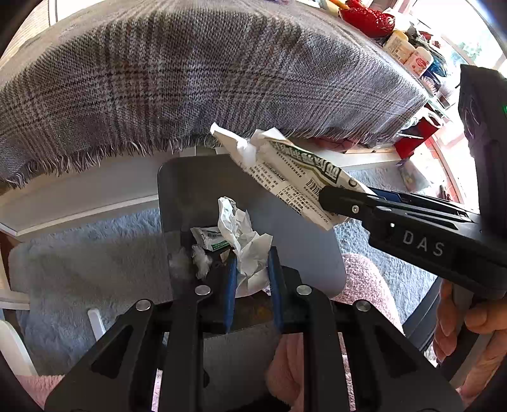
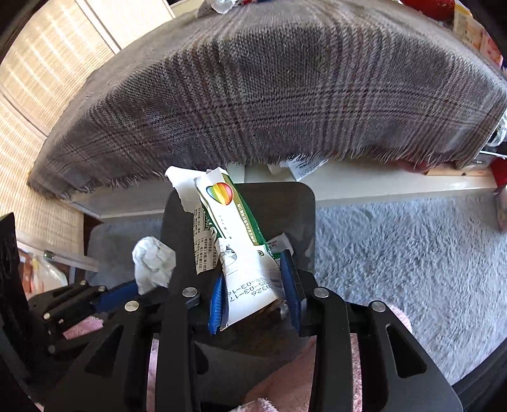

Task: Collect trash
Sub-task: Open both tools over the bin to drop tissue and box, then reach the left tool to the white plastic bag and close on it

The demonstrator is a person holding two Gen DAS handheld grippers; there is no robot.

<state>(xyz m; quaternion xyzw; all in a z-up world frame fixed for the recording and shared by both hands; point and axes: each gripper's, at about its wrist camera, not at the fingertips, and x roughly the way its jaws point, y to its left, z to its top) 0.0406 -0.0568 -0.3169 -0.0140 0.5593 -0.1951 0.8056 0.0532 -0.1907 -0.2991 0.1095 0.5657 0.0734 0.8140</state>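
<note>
Left wrist: left gripper (image 1: 253,275) clamps crumpled tissue (image 1: 245,250) over the grey bin (image 1: 190,187); a small wrapper (image 1: 210,239) lies inside at ten o'clock.

Right wrist: right gripper (image 2: 255,285) pinches the milk carton (image 2: 234,234) above it; both await dropping.

A lived-in room of a home. A low table (image 2: 396,187) with a white edge is draped with a grey plaid woven cloth (image 1: 190,88) whose hem is frayed into a fringe. The floor beneath is covered by a pale blue shaggy carpet (image 2: 412,253). Household clutter lines the table's far side: a red bowl-like object (image 1: 367,17) and white bottles with printed labels (image 1: 408,52). A woven, straw-coloured blind or screen (image 2: 41,95) stands at the left in the right wrist view. A dark bin (image 1: 190,183) containing crumpled paper and wrappers sits on the carpet just beside the table. Bright daylight enters at the right in the left wrist view.
</note>
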